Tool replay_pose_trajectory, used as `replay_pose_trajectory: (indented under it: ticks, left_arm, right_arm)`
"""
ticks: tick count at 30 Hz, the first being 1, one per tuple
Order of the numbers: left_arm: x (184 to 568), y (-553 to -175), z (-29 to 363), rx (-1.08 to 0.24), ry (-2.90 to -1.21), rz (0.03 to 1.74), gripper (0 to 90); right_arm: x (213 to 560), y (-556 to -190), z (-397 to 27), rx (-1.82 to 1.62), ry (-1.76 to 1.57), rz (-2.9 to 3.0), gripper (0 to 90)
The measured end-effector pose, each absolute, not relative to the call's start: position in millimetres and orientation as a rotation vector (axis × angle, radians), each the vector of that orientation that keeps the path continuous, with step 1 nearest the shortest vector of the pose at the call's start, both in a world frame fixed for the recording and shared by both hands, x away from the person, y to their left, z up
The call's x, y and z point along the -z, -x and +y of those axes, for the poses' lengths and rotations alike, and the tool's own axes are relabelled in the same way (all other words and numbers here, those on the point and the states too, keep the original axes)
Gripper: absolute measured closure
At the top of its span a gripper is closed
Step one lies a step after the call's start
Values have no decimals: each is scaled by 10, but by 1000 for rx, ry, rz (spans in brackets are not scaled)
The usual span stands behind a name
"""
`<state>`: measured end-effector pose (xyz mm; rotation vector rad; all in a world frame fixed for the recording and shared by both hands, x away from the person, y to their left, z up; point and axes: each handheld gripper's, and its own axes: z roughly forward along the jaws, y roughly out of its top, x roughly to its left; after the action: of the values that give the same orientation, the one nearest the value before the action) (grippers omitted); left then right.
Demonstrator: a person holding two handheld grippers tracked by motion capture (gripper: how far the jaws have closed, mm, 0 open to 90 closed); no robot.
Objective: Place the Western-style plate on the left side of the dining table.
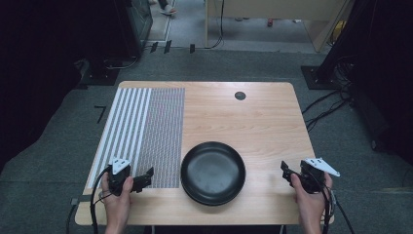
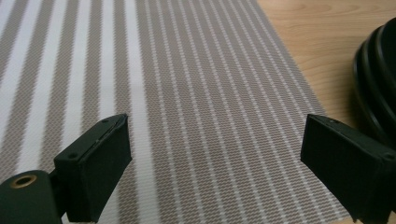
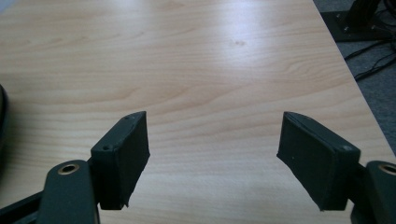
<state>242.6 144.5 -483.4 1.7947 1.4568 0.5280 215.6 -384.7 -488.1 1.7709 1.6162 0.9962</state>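
A stack of black plates (image 1: 213, 172) sits on the wooden table (image 1: 253, 122) near its front edge, in the middle. A grey-and-white striped placemat (image 1: 141, 131) covers the table's left part. My left gripper (image 1: 145, 179) hovers over the mat's front corner, just left of the plates, open with nothing between its jaws. In the left gripper view the gripper (image 2: 215, 154) looks along the mat (image 2: 187, 84), with the plates' rim (image 2: 376, 84) at the right. My right gripper (image 1: 286, 173) is open over bare wood to the right of the plates. In the right gripper view the gripper (image 3: 212, 149) is likewise empty.
A dark round cable hole (image 1: 240, 95) lies near the table's far edge. The table's right edge (image 3: 355, 79) is close to the right gripper. Cables (image 1: 326, 105) and a stand base (image 1: 319, 78) lie on the grey floor to the right.
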Motion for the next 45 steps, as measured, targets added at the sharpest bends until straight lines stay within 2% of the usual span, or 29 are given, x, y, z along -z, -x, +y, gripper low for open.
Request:
replay_pose_trajectory:
  ticks: [11,25,36,43,44,45]
  left_arm:
    - [4804,-2435,1068,-502,-1839,1381,84]
    - [4584,-2515,850,-480,-1822,1305,85]
    - [4651,-2501,841,-395,-1812,1308,85]
    - [4654,-2463,751,-369,-1823,1278,88]
    - [4675,-2455,722,-365,-1826,1283,94]
    - [4675,-2455,722,-365,-1826,1283,135]
  right_arm:
    - [4749,-2334,-3568,-1040,-1705,1709,260]
    - [4527,-2451,-3216,-1172,-1697,1716,307]
    - [4602,-2416,-3005,-1220,-1654,1838,327]
    - [4657,-2414,-2893,-1205,-1671,1842,393]
    - [4685,-2413,-2853,-1199,-1669,1858,432]
    - [4685,-2413,-2853,-1199,-1669,1858,432]
